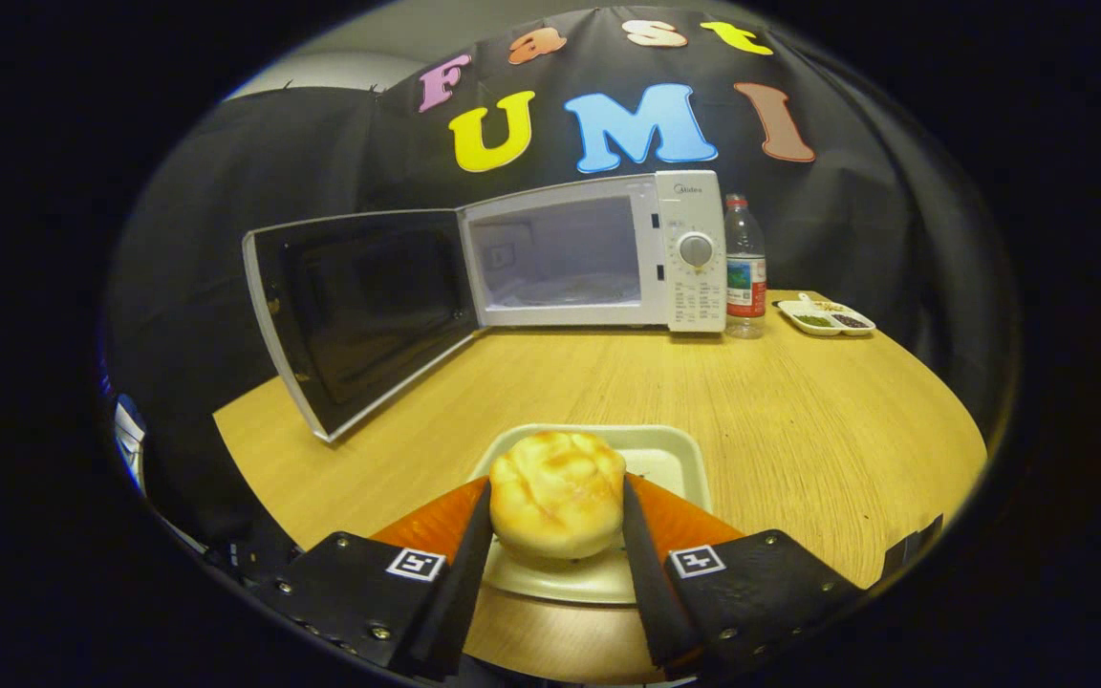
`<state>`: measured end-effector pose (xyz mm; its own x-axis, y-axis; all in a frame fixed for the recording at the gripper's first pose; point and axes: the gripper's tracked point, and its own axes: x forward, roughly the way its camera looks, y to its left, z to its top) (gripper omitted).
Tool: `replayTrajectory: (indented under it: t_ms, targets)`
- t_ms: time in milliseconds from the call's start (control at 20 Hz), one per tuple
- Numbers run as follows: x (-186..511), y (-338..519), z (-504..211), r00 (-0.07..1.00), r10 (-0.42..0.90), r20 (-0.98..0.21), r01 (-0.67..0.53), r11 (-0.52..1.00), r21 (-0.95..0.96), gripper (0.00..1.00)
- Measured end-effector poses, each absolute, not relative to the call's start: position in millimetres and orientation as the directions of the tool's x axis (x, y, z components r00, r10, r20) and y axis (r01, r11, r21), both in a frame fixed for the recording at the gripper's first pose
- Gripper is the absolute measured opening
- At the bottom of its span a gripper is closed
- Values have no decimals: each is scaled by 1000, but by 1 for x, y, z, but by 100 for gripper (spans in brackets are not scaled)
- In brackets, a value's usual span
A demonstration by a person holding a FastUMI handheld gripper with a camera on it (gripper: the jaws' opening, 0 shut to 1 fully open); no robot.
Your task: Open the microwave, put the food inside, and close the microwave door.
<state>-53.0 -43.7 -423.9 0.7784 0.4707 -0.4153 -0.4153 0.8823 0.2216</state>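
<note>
A golden bread bun (pixel 556 492) sits between my two fingers, and both press on its sides, so my gripper (pixel 557 506) is shut on it. The bun is over a pale square plate (pixel 665 457) on the wooden table (pixel 799 420). Beyond the fingers stands a white microwave (pixel 598 253) with its door (pixel 359 311) swung wide to the left. Its cavity looks bare apart from the glass turntable.
A water bottle (pixel 745 268) stands right beside the microwave's control panel. A small divided white dish (pixel 826 317) with dark bits lies further right near the table's back edge. The open door juts out over the left part of the table.
</note>
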Motion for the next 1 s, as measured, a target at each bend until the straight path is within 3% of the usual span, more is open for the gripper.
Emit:
replayTrajectory:
  t_ms: [300, 500, 1000]
  targets:
    - [-25, -9, -364, 778, 548, -307, -422, 818, 392, 70]
    - [18, 7, -344, 802, 529, -277, -407, 824, 394, 71]
    - [133, 59, -343, 829, 472, -301, -304, 831, 465, 70]
